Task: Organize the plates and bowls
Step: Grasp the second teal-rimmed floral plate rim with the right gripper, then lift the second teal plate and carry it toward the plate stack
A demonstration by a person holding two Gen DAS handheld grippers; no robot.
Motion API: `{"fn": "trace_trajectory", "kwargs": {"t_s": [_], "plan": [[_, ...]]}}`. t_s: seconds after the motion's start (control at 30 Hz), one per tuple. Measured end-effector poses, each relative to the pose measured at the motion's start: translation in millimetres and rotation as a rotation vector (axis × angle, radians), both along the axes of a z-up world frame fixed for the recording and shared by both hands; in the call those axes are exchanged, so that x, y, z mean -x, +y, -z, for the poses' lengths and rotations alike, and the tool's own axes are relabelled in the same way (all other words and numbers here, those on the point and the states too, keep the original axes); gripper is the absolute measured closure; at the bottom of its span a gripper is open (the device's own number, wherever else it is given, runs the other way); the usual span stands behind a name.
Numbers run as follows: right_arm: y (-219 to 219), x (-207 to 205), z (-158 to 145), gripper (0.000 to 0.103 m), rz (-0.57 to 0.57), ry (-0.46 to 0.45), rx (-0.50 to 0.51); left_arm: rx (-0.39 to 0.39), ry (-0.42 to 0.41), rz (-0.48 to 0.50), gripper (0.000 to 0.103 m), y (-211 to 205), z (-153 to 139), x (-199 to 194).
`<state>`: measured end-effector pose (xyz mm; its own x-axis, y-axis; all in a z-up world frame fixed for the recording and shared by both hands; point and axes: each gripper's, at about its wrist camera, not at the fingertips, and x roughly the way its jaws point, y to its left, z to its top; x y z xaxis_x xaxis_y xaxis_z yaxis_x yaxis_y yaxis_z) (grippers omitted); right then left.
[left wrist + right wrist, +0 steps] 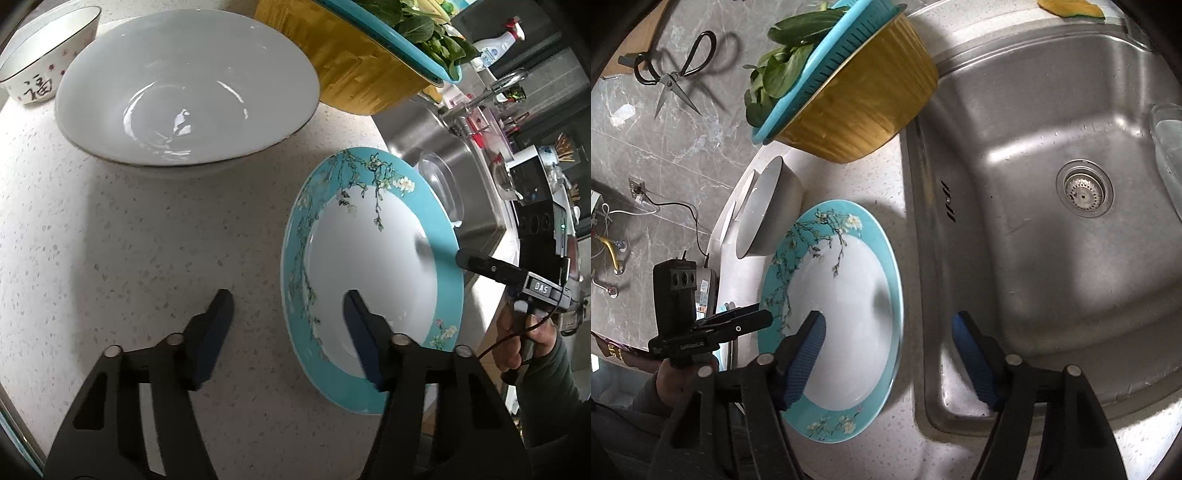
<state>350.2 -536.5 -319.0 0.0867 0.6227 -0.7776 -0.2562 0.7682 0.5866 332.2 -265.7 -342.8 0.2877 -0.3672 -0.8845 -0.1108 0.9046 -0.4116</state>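
Teal plate [373, 273] beside sink [1034, 184], white bowl [184, 92] behind.

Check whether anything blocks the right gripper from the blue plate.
Nothing visible does. The right gripper is open and straddles the blue plate's edge nearest the sink, with no object between its fingers and the rim.

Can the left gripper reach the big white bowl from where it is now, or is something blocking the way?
Probably yes. The left gripper is open above the counter, and only bare counter lies between it and the white bowl. The teal plate sits to its right, not in the path.
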Motion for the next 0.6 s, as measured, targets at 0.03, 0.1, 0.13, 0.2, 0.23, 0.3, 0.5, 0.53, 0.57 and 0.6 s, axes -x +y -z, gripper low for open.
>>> {"fn": "trace_trajectory", "kwargs": {"t_s": [0.03,0.1,0.13,0.2,0.23,0.3,0.5,0.53,0.57,0.6], "plan": [[1,0,0,0.039,-0.005,0.001,0.003,0.0,0.002,0.004,0.052,-2,1,-1],[2,0,1,0.04,-0.011,0.002,0.01,-0.01,0.001,0.015,0.054,-6,1,-1],[3,0,1,0.042,-0.013,0.004,0.009,-0.003,0.003,0.022,0.06,-8,2,-1],[4,1,2,0.046,-0.019,0.007,0.01,-0.005,0.003,0.025,0.066,-10,2,-2],[5,1,2,0.048,-0.02,0.006,0.012,-0.002,0.004,0.026,0.068,-11,3,-2],[5,1,3,0.051,-0.02,0.011,0.018,0.004,0.005,0.026,0.072,-12,5,-4],[10,0,5,0.064,-0.029,0.016,0.022,0.002,0.011,0.035,0.084,-16,6,-7],[11,0,5,0.066,-0.035,0.017,0.026,-0.003,0.013,0.034,0.086,-16,7,-8],[12,0,5,0.07,-0.037,0.019,0.027,-0.008,0.015,0.034,0.088,-16,7,-8],[13,0,6,0.076,-0.043,0.022,0.027,-0.011,0.018,0.03,0.091,-15,8,-9]]}}
